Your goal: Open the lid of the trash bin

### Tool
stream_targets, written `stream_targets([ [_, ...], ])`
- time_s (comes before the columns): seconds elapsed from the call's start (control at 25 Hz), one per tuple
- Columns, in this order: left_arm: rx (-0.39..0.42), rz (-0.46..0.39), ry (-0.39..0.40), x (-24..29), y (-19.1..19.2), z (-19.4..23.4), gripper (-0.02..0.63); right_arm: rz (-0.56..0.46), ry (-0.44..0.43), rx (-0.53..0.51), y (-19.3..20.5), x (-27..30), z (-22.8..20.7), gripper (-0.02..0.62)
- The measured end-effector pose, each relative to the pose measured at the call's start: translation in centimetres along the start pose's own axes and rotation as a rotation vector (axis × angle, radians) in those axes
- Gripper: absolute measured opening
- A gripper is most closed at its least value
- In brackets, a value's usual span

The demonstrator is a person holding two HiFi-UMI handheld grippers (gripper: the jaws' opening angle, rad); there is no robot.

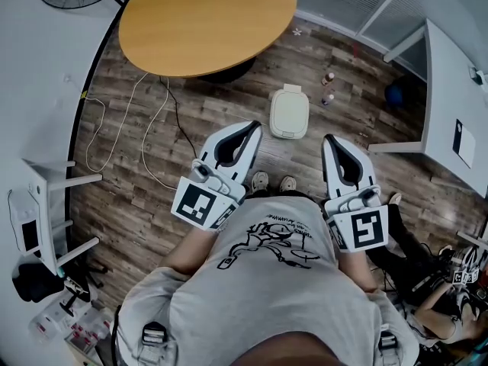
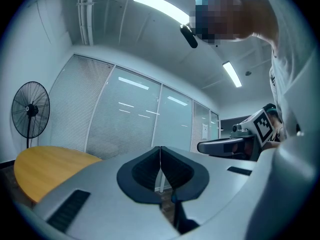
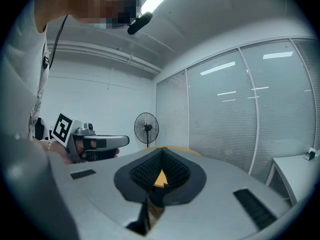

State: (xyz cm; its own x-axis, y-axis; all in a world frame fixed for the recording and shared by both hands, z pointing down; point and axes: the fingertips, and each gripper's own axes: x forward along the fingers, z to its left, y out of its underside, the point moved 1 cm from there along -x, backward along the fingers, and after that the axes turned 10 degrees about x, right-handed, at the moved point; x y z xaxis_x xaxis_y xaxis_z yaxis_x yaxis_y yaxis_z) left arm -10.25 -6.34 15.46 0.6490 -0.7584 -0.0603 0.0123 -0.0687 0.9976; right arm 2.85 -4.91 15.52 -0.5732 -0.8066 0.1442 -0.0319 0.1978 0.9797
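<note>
Trash bin (image 1: 290, 113), lid shut and contents hidden, stands on the wood floor (image 1: 191, 166) at 12 o'clock from the person's shoes (image 1: 273, 182). Floor shows all round the bin. The round table (image 1: 206, 21) has its edge at 11 o'clock, and the white desk (image 1: 450, 90) is at 3 o'clock. Left gripper (image 1: 254, 126) and right gripper (image 1: 329, 139) have their jaws together on nothing, short of the bin.

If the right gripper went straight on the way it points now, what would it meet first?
Probably the round wooden table: its orange top shows right behind the right gripper's closed jaws. Held about level, it would pass over the trash bin on the floor. Depth is unclear.
</note>
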Motion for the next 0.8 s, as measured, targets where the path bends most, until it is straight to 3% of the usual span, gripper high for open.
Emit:
stream_targets([
  [0.8, 0.005, 0.026, 0.007, 6.0, 0.4, -3.5, 0.020, 0.000, 0.005, 0.014, -0.4, -1.9, -6.9, 0.006],
])
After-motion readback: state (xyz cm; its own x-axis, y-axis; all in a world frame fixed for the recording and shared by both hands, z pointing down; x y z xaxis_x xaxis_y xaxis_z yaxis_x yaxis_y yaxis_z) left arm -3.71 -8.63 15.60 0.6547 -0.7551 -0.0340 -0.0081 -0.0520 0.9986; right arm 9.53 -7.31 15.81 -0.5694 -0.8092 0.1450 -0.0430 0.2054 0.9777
